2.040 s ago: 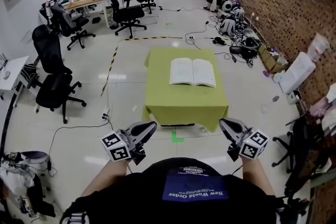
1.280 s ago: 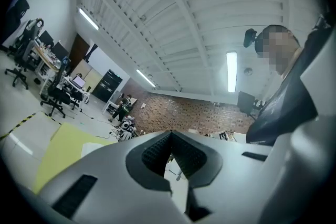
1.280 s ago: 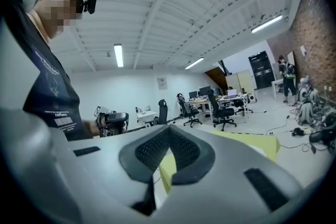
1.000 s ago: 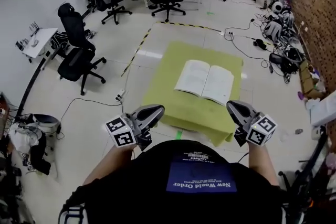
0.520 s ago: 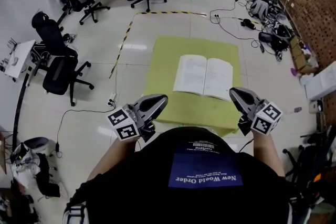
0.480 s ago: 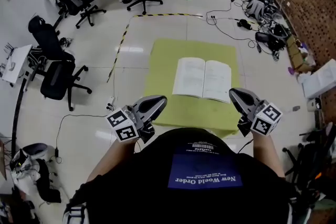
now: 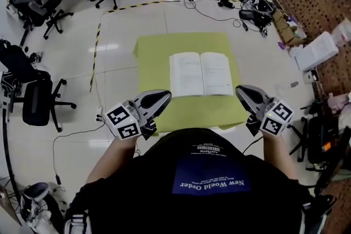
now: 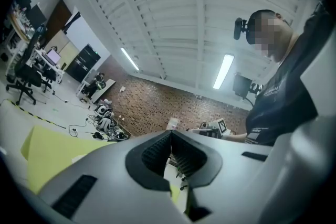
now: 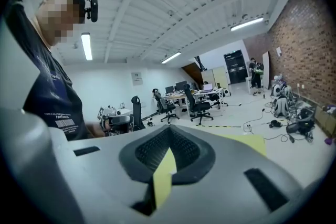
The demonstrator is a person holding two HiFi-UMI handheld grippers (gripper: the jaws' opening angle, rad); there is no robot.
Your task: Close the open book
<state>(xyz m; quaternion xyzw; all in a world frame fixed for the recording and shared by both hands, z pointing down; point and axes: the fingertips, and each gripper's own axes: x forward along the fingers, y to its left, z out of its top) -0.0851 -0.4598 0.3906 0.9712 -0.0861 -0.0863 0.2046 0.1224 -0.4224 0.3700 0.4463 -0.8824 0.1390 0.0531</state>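
Closed and empty: left gripper [image 7: 164,97], jaw tips together; right gripper [image 7: 239,90] the same, nothing between the jaws. There are two grippers, one marker cube each, both at the near edge of one table [image 7: 151,49] under a yellow-green cloth. One book [image 7: 201,74] lies open and flat mid-table, beyond both grippers and untouched. Versus half a second ago, table and book sit closer in the head view, and the book is squarer to the person.
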